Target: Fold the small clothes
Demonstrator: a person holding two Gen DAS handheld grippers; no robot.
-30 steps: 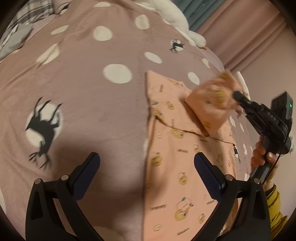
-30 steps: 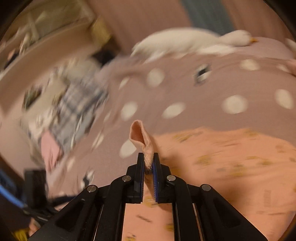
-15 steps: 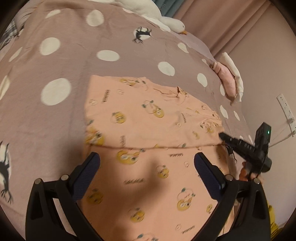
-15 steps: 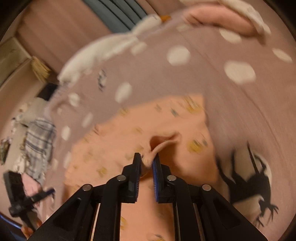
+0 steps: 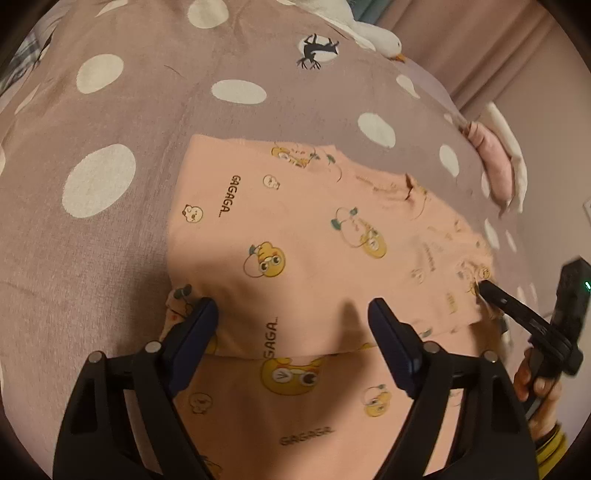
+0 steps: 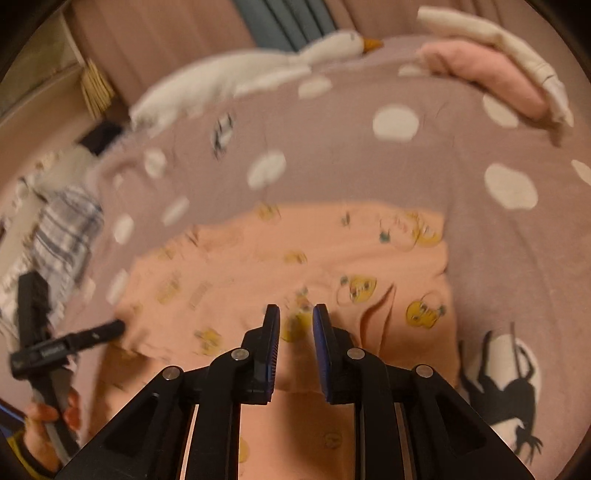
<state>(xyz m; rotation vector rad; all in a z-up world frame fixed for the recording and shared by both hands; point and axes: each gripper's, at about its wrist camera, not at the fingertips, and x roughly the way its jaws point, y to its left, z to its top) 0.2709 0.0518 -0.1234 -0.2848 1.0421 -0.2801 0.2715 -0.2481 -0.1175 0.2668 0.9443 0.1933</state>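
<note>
A small peach garment (image 5: 295, 229) printed with yellow ducks lies folded over on itself on the mauve dotted bedspread (image 5: 110, 110). My left gripper (image 5: 291, 310) hovers over the near fold edge, its jaws wide and closing, with cloth below them but not pinched. In the left wrist view my right gripper (image 5: 484, 286) touches the garment's right edge. The right wrist view shows the garment (image 6: 295, 258) under my right gripper (image 6: 295, 312). Its jaws stand a little apart and are opening, with no cloth between the pads. My left gripper (image 6: 118, 326) reaches in from the left.
A white goose plush (image 5: 369, 33) lies along the far edge of the bed. A pink folded cloth (image 6: 480, 81) under a white one rests at the far right. Plaid clothes (image 6: 62, 229) lie at the left. Curtains hang behind the bed.
The right gripper brought the pinched flap across and down onto the garment, then let it go. The left gripper moved over the garment and its jaws narrowed.
</note>
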